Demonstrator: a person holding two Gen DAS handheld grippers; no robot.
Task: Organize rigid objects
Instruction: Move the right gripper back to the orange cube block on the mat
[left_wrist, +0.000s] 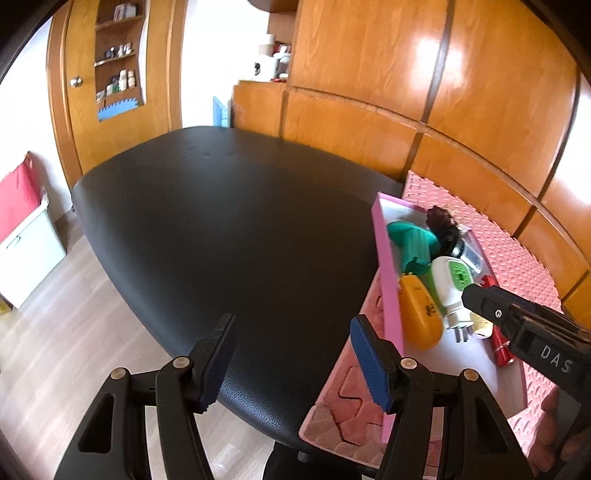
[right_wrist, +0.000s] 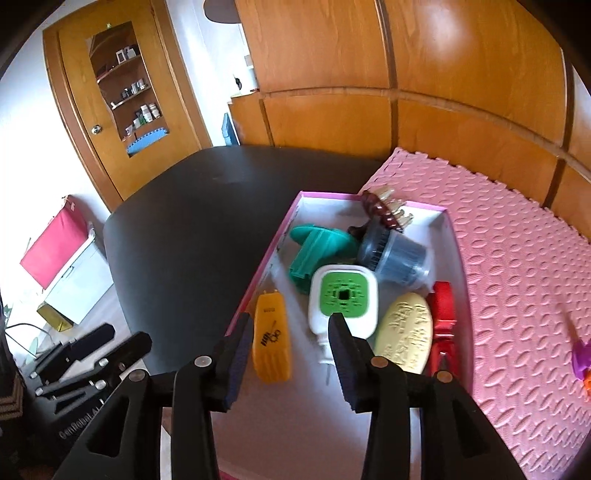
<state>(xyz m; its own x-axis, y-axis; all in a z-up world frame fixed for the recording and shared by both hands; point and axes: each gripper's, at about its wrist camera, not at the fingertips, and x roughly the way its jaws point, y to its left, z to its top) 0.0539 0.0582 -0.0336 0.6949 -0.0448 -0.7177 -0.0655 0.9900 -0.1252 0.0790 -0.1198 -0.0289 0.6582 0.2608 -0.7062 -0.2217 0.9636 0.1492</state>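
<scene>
Fingers apart on both grippers, empty; right gripper above orange case at six o'clock in pink box. Likely light, stiff, slick; best pinched across flat sides.

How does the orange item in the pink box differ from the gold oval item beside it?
The orange item is long and flat-ended with black print; the gold oval is rounded with raised writing. The orange item lies by the left wall of the pink box; the gold oval lies against the red item. Both lie flat inside the box.
</scene>
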